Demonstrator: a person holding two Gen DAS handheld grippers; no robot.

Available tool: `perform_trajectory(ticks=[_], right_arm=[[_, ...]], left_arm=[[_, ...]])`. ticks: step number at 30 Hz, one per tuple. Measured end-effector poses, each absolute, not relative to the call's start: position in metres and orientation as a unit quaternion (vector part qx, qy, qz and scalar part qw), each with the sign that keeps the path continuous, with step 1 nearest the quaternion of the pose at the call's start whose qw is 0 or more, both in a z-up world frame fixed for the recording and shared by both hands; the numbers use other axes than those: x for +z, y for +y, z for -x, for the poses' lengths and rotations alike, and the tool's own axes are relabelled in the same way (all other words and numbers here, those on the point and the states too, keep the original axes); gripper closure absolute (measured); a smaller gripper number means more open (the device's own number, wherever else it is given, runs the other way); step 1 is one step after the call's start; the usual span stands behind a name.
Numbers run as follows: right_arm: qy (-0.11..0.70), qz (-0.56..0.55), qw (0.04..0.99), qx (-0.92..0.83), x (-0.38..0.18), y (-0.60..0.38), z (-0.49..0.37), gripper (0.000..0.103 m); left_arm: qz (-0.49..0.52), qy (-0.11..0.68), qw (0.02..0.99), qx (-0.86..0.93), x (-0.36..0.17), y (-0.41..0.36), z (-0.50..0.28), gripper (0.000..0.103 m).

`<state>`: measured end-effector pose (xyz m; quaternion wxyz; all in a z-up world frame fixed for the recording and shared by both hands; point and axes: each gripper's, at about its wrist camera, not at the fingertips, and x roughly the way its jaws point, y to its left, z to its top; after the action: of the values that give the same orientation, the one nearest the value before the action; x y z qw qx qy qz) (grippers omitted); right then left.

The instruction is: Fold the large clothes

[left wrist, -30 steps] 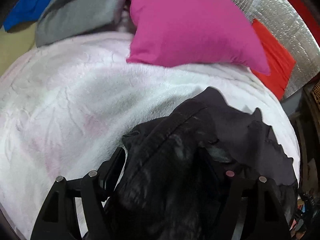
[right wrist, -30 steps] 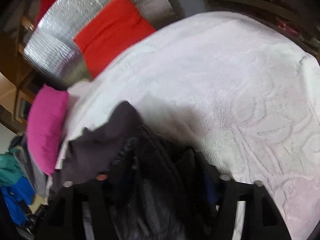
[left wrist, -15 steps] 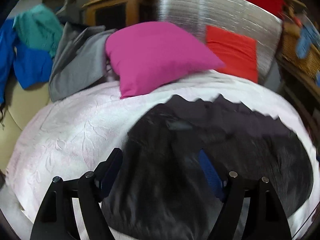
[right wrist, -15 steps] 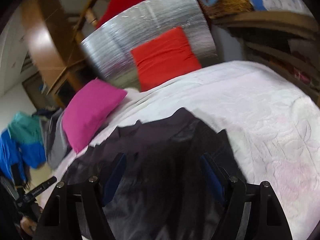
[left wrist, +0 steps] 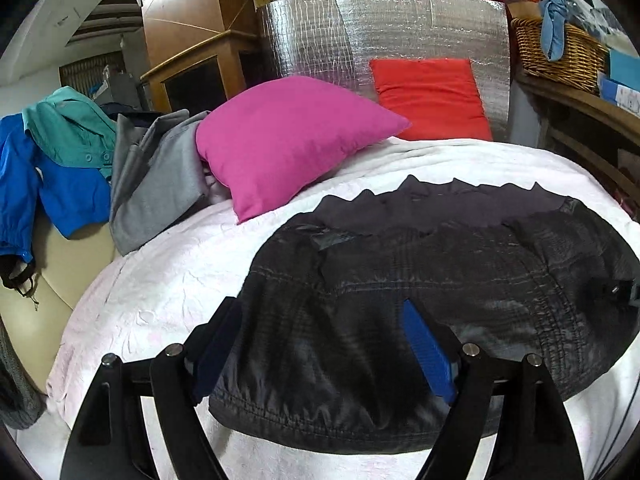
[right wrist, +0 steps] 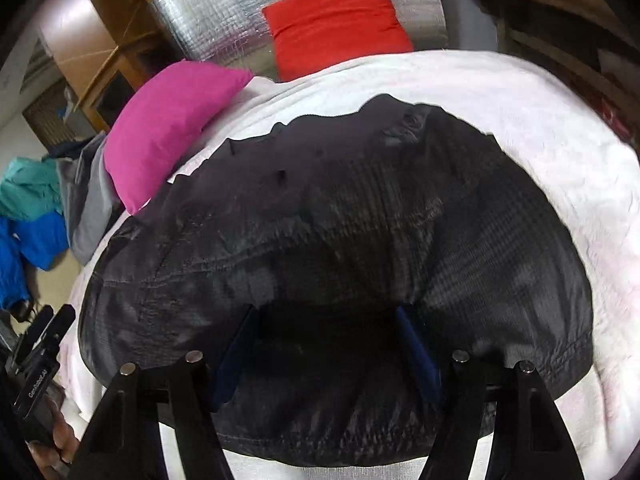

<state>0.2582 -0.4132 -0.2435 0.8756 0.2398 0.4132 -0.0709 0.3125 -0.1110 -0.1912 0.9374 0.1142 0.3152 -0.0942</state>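
A large black jacket (left wrist: 440, 280) lies spread flat on the white blanket (left wrist: 160, 280) of a bed, with its hem nearest me. My left gripper (left wrist: 318, 312) hovers over the jacket's near left part. Its jaws are opening, and the fabric lies under them with the blue pads (left wrist: 424, 348) clear of it. In the right wrist view the same jacket (right wrist: 340, 220) fills the middle. My right gripper (right wrist: 325, 314) hangs over its near edge; its jaws are wide and closing, with the fabric below and the pads not pressing on it.
A pink pillow (left wrist: 288, 136) and a red cushion (left wrist: 432, 96) sit at the head of the bed before a silver foil board (left wrist: 380, 28). Grey (left wrist: 156, 184), blue and teal (left wrist: 60, 160) garments are piled on the left. A wicker basket (left wrist: 560, 52) stands on a shelf at the right.
A second ago the jacket was bunched up between both grippers' jaws. Now it lies spread flat on the bed, both grippers have let go and drawn back, and both views have rolled level.
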Motion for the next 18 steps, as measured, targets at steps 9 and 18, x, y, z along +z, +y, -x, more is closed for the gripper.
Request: perform_trajectory(ticks=[9, 18], right_arm=[[0.353, -0.242, 0.899, -0.090, -0.220, -0.427, -0.275, 0.051], [0.417, -0.246, 0.869, -0.105, -0.255, -0.433, -0.303, 0.063]], left_arm=[[-0.124, 0.320, 0.935, -0.086, -0.197, -0.118, -0.323, 0.020], [-0.138, 0.322, 0.933, -0.077, -0.203, -0.120, -0.323, 0.020]])
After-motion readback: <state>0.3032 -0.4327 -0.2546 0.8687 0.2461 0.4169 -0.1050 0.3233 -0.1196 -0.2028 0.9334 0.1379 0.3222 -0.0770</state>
